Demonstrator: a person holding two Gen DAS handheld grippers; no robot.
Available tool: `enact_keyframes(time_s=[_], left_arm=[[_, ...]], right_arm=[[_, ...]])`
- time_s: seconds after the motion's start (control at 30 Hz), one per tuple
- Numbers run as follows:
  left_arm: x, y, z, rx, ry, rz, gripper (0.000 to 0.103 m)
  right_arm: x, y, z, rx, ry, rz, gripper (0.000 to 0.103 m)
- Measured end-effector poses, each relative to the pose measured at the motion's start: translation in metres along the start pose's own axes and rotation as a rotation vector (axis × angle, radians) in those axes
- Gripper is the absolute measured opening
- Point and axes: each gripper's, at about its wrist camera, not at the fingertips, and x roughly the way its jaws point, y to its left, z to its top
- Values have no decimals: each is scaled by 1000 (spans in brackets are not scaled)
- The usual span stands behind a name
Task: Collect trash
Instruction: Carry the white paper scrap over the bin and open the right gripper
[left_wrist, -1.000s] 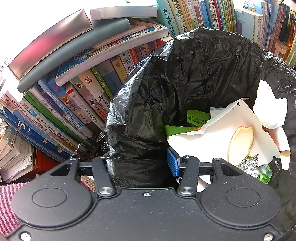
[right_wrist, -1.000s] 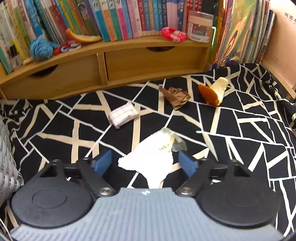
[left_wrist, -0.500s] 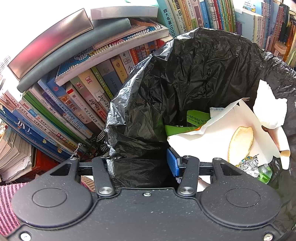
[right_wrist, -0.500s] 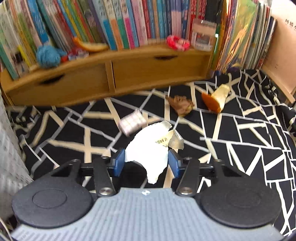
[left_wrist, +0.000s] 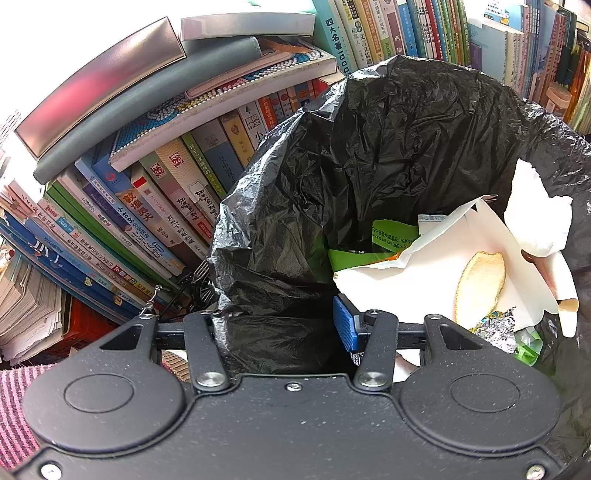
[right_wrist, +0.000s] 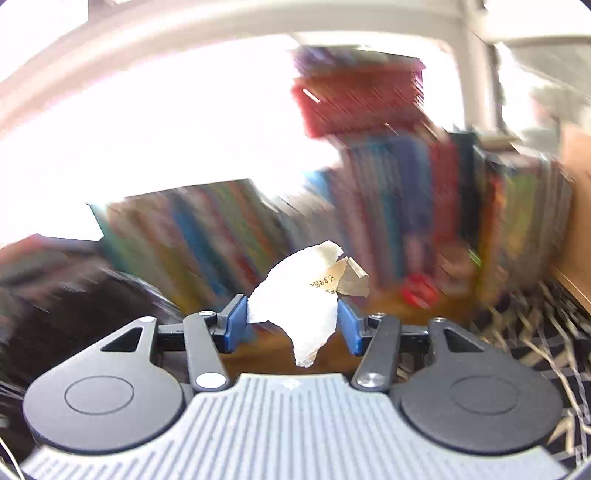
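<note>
In the left wrist view my left gripper (left_wrist: 280, 326) is shut on the rim of a black trash bag (left_wrist: 388, 155), holding its mouth up. Only the right blue pad (left_wrist: 344, 325) shows; the plastic covers the other. Inside the bag lie white paper (left_wrist: 417, 280), a pale peel (left_wrist: 480, 280), a green wrapper (left_wrist: 391, 230) and crumpled foil (left_wrist: 495, 330). In the right wrist view my right gripper (right_wrist: 291, 326) holds a torn white wrapper (right_wrist: 299, 306) between its blue pads, lifted in the air. Its jaws are opening slightly, with both pads still touching the wrapper.
Rows and leaning stacks of books (left_wrist: 155, 206) crowd the left and back of the bag. The right wrist view is motion-blurred: a bookshelf (right_wrist: 443, 206) stands behind, a red basket (right_wrist: 354, 99) sits above it, and the black-and-white patterned cloth (right_wrist: 535, 332) lies at the lower right.
My right gripper closed on the white wrapper, lifted it off the patterned cloth and tilted up toward the bookshelf. The left gripper and the bag have not moved.
</note>
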Motion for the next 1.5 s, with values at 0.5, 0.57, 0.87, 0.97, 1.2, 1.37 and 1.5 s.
enact_keyframes(time_s=[0.5,0.57,0.87,0.97,1.2,1.37,1.5], left_arm=[[0,0,0,-1,-1,-1,47],[0,0,0,-1,-1,-1,47],[0,0,0,-1,-1,-1,47],[0,0,0,-2,-1,-2,47],[0,0,0,-2,-1,-2,47],[-1,0,0,-2,-1,-2,47],[-1,0,-1,-2,-1,-2,47]], right_arm=[[-16,92,-9,-186,52,377,65],[-18,97,-15,-197,70,378,66],[-19,103,-24,-224,108,388,69],[-18,103,-26,-229,116,391,70],[-17,108,-28,-253,129,393,78],[-17,107,-28,-255,127,392,85],[-17,107,-27,-249,124,385,88]])
